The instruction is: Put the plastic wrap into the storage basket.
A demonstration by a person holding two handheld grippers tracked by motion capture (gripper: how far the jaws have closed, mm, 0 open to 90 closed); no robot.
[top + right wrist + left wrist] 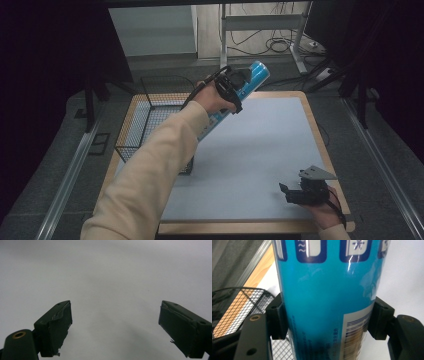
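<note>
Clamping the blue can [248,81] across its middle, my left hand-held gripper [231,86] held it tilted above the wire basket [150,112] for clearance, while my right hand-held gripper [298,192] rested with jaws apart and empty on the surface [260,150].

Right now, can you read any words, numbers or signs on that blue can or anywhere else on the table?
No text can be read as written.
Blue can: dark blue squares with white pictograms, one a wavy sign, one a snowflake; no words in them.
Blue can, lower part: fine print and a white panel with striped lines, too blurred to read.
Wire basket, table: no text.
</note>
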